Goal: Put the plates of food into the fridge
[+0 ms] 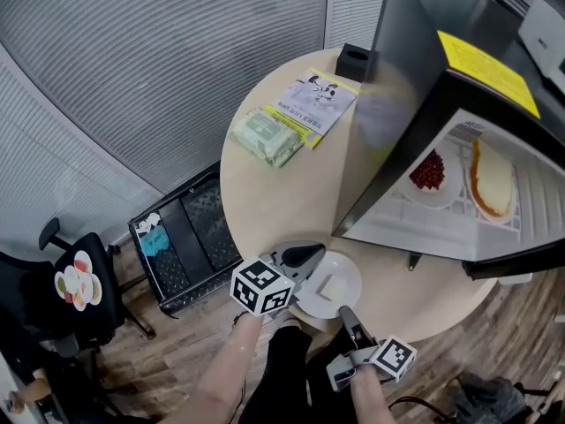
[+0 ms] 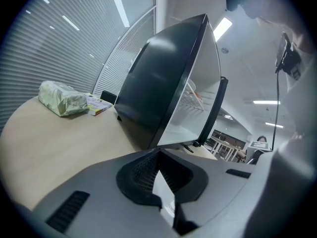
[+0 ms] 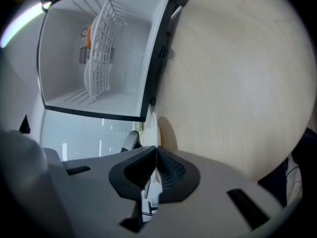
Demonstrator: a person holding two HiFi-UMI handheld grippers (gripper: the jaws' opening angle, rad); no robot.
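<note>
The left gripper (image 2: 158,156) had its jaws closed on the rim of a white plate (image 2: 165,188), in front of the fridge (image 2: 158,78). The fridge stood open on the table (image 2: 54,145). Left of the fridge lay a green packet (image 2: 61,98) beside a leaflet (image 2: 99,104).

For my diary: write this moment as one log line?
left hand-held gripper: shut on plate rim | right hand-held gripper: same | plate: near table edge | fridge: open

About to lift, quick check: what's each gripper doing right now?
Left gripper: closed on the rim of the round white plate of pale food.
Right gripper: closed on the same plate's opposite rim.
</note>
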